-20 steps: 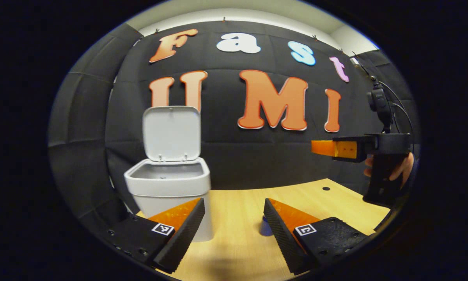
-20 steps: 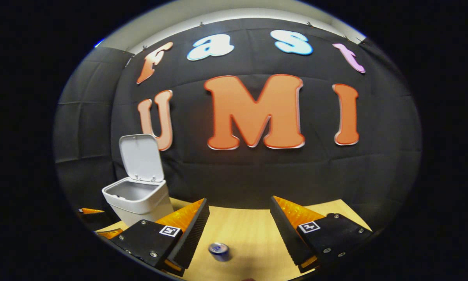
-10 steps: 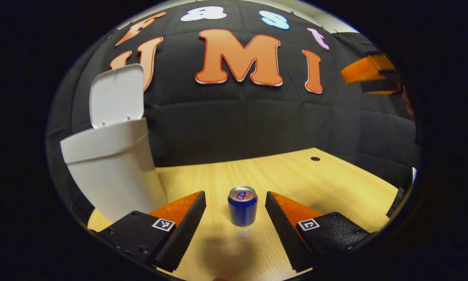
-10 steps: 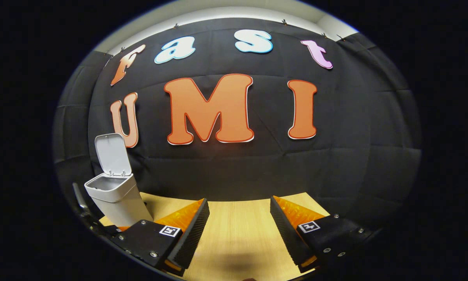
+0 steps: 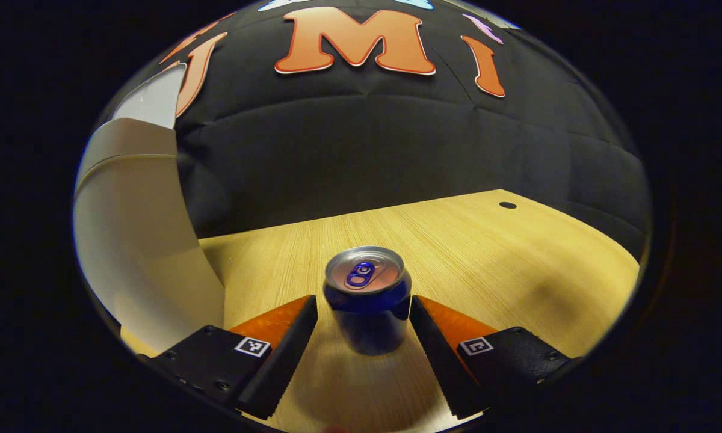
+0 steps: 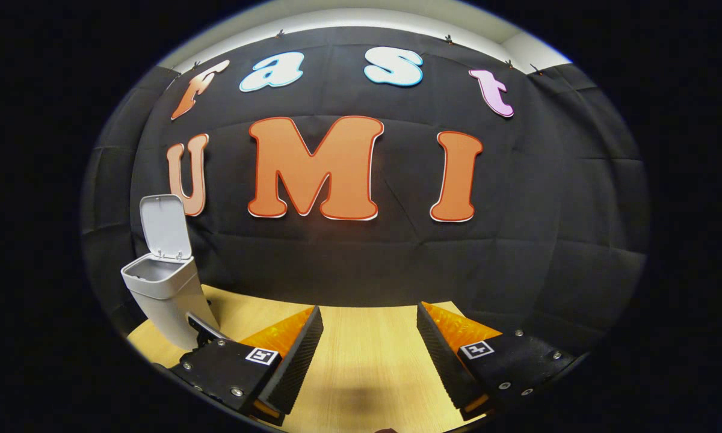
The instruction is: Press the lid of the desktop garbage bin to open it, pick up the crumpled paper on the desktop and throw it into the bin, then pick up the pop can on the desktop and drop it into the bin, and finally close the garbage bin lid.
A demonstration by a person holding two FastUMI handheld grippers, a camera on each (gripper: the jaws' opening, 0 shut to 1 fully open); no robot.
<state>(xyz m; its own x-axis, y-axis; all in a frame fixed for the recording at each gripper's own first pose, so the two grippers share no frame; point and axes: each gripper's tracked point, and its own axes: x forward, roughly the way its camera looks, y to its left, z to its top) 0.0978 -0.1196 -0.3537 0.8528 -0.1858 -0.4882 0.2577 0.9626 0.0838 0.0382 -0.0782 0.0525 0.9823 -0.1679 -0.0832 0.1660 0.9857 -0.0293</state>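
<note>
Left gripper point(image 5: 361, 337), fingers spread, has closed in on the single pop can point(image 5: 367, 297) (upright, now between its fingertips, not yet clasped). One garbage bin point(image 6: 162, 294), lid point(image 6: 165, 227) raised, stands to its left. Right gripper point(image 6: 367, 349) gapes over bare desktop point(image 6: 367, 343).

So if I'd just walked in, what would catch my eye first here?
Probably the shiny blue pop can, standing upright on the pale wooden desktop right between the fingers of the open left gripper, which don't yet touch it. Next, the white plastic garbage bin at the desk's left, its lid flipped up. The right gripper hangs open, holding nothing.
</note>
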